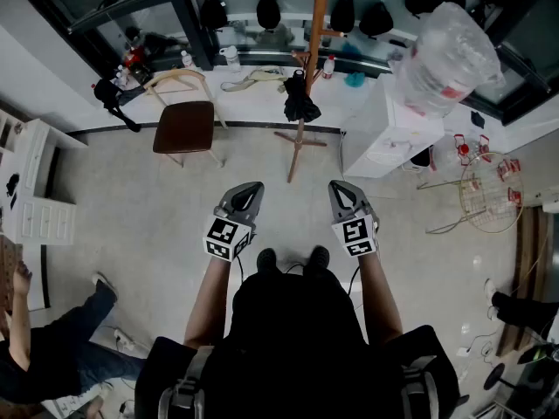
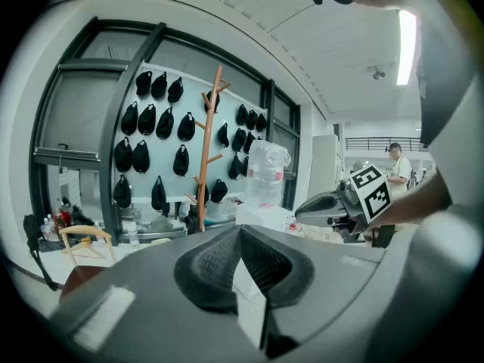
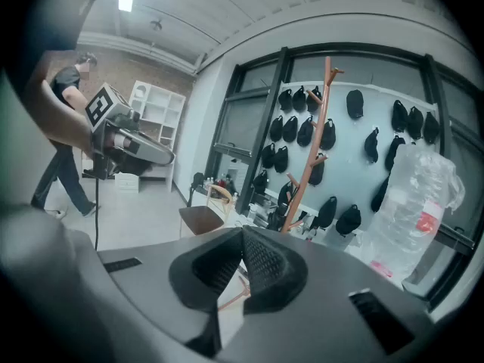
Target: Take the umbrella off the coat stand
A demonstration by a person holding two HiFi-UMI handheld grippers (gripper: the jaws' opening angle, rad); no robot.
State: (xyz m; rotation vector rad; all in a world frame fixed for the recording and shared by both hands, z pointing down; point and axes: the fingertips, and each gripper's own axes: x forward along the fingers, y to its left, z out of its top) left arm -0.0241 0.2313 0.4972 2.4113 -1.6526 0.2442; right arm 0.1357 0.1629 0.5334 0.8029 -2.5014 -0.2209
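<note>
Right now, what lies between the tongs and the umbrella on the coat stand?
In the head view, only bare floor and the coat stand's feet lie before the umbrella; the chair and white cabinet stand aside.

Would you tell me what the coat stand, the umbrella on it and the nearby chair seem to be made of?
The coat stand looks like wood, orange-brown finish, with angled pegs and splayed legs. The umbrella seems matte black fabric, hanging in soft folds. The chair appears to have a pale wooden frame and a dark brown seat, perhaps leather or vinyl.
</note>
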